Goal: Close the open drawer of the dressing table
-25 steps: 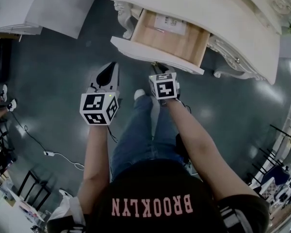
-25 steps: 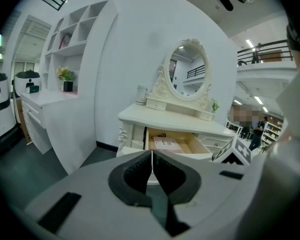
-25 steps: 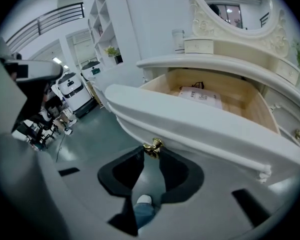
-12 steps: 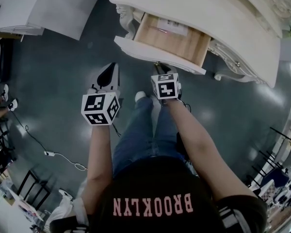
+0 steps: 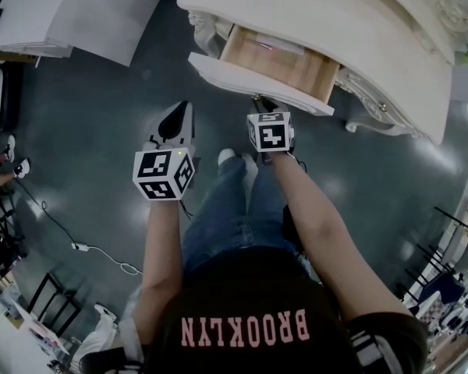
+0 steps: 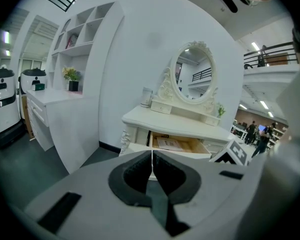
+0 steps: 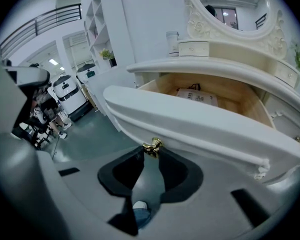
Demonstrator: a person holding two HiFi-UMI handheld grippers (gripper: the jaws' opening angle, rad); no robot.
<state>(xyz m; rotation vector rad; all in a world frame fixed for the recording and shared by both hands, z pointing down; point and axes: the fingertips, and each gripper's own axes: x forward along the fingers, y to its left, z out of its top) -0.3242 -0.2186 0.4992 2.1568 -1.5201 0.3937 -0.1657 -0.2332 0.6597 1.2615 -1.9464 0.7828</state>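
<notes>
Drawer (image 5: 249,82) half open — paper (image 7: 197,97) inside

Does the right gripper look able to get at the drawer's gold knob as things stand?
Yes, it seems so: the right gripper has the gold knob between its jaw tips, apparently pinched, with nothing in the way.

The cream dressing table (image 5: 359,29) spans the top, its wood-lined drawer (image 5: 257,80) standing open. The right gripper (image 5: 264,104) meets the drawer's front panel. The left gripper (image 5: 179,112) hovers beside it over the grey floor (image 5: 86,131), apart from the drawer.
</notes>
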